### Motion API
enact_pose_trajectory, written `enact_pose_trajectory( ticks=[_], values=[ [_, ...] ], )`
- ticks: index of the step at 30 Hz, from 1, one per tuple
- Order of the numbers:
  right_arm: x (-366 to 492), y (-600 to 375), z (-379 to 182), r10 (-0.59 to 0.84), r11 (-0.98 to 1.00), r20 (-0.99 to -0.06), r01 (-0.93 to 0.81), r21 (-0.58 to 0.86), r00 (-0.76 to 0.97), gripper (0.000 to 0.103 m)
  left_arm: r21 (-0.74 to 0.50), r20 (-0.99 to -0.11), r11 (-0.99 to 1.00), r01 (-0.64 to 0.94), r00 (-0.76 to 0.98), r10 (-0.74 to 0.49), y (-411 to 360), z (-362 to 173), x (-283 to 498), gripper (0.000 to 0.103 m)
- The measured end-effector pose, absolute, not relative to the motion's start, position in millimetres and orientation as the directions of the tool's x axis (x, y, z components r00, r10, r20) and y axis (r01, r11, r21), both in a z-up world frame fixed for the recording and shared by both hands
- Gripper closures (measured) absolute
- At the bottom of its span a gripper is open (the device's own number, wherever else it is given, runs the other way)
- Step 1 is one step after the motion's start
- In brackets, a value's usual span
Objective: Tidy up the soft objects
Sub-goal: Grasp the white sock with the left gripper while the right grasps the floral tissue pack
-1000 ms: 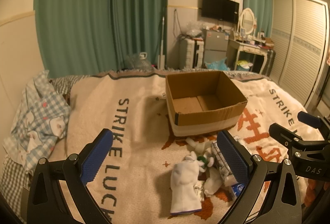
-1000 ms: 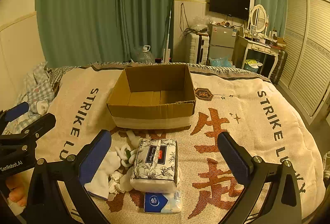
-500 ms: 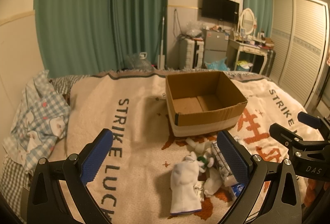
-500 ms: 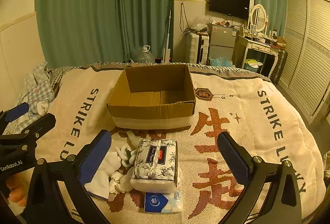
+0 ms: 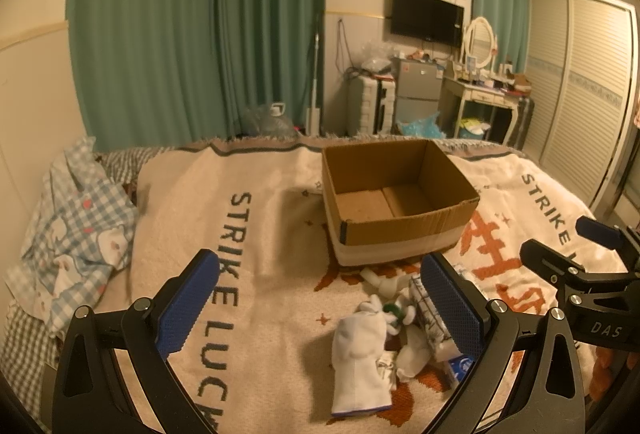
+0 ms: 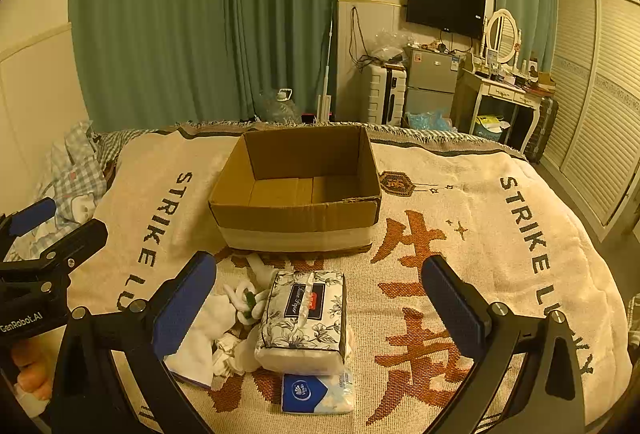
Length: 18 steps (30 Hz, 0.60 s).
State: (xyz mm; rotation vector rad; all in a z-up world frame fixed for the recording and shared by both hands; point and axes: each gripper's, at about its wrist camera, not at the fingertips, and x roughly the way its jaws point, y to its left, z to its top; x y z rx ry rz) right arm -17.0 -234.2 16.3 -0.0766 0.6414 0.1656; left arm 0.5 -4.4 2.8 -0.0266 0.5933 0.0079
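A floral-printed tissue pack (image 6: 302,316) lies on the blanket (image 6: 480,234) just in front of the open cardboard box (image 6: 296,190), with a small blue tissue packet (image 6: 318,393) touching its near end. To the left of the box's front wall, beside the floral pack, sits a white sock (image 5: 360,362) and a tangle of smaller white pieces with something green, possibly a soft toy (image 6: 246,300). The box holds nothing visible. The right gripper (image 6: 316,308) hovers over this pile with jaws spread wide, gripping nothing. The left gripper (image 5: 316,308) hangs left of the pile, equally wide and empty. A checked cloth (image 5: 76,234) lies far left of the box.
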Motion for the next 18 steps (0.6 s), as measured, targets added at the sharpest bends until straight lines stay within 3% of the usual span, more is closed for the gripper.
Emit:
enact_pose_trajectory(
  ticks=[9, 18],
  values=[
    [-16.0, -233.3, 14.2, 0.134, 0.983, -0.609, -0.182, -0.017, 0.782, 0.000, -0.021, -0.566, 1.000, -0.016, 0.824, 0.002, -2.3, 0.1, 1.9, 0.000],
    [7.4, -231.2, -31.6, 0.121, 0.982, -0.727, -0.189, -0.012, 0.676, 0.000, 0.015, -0.693, 0.999, -0.037, 0.720, 0.037, -8.5, -60.1, 30.5, 0.001]
  ],
)
